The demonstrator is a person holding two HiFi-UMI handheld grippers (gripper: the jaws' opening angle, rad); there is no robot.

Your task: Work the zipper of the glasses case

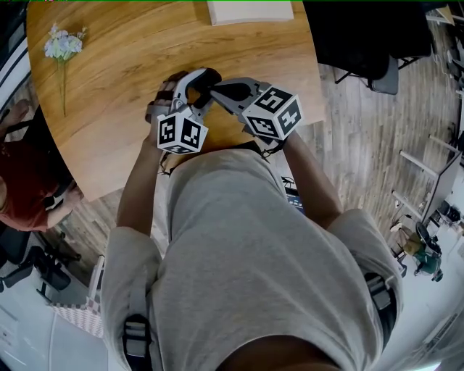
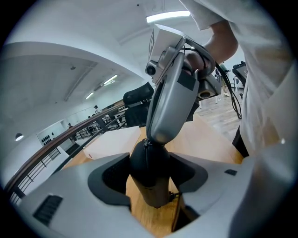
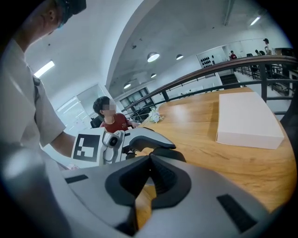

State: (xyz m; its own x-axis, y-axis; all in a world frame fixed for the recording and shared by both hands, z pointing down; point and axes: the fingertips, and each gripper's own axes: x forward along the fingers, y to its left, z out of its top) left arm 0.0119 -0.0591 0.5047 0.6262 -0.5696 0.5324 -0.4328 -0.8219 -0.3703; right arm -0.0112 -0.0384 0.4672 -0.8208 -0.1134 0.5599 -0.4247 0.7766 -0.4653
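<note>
left tongs [image 2: 150, 186] grasping the black glasses case [image 2: 148, 162] across its body, case upright between the pads, above the wooden counter [image 1: 109, 87]. right tongs [image 3: 149, 160] clenched, tips touching the case's upper end at the zipper [image 2: 145, 142]; pinch on the pull not discernible. white box [image 3: 247, 121] lies well apart.

Two grippers, left [image 2: 151, 179] and right [image 3: 149, 161], one glasses case [image 2: 149, 169], one white box [image 1: 250, 11], one flower sprig [image 1: 64, 45].
</note>
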